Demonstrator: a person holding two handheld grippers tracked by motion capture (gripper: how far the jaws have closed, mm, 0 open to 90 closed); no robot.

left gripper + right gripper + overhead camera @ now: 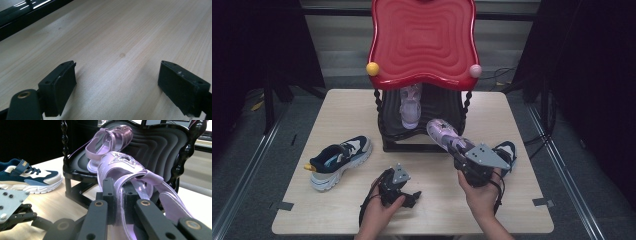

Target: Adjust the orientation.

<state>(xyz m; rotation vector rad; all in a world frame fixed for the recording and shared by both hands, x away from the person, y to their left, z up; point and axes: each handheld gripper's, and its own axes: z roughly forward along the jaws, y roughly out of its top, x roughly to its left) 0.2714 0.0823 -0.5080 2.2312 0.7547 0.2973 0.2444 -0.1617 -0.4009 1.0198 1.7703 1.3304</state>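
A lilac sandal (120,170) was held clamped between the jaws of the right tool (120,202), its strap pinched at the heel end; the sandal was carried clear of the bench (347,107), toe towards the black shelf (432,112), just in front of it. The heel was hidden behind the tool's linkage in the right gripper view, and in the high view much of the sandal (443,134) was covered by the right tool (462,152) and its grey plate. A second sandal (410,106) lay on the shelf, partly hidden under the red top (422,40). The left tool (117,85) was seen with jaws wide apart and nothing between them, low over bare bench. A blue sneaker (339,160) lay at the left; another (507,152) was mostly hidden behind the right tool.
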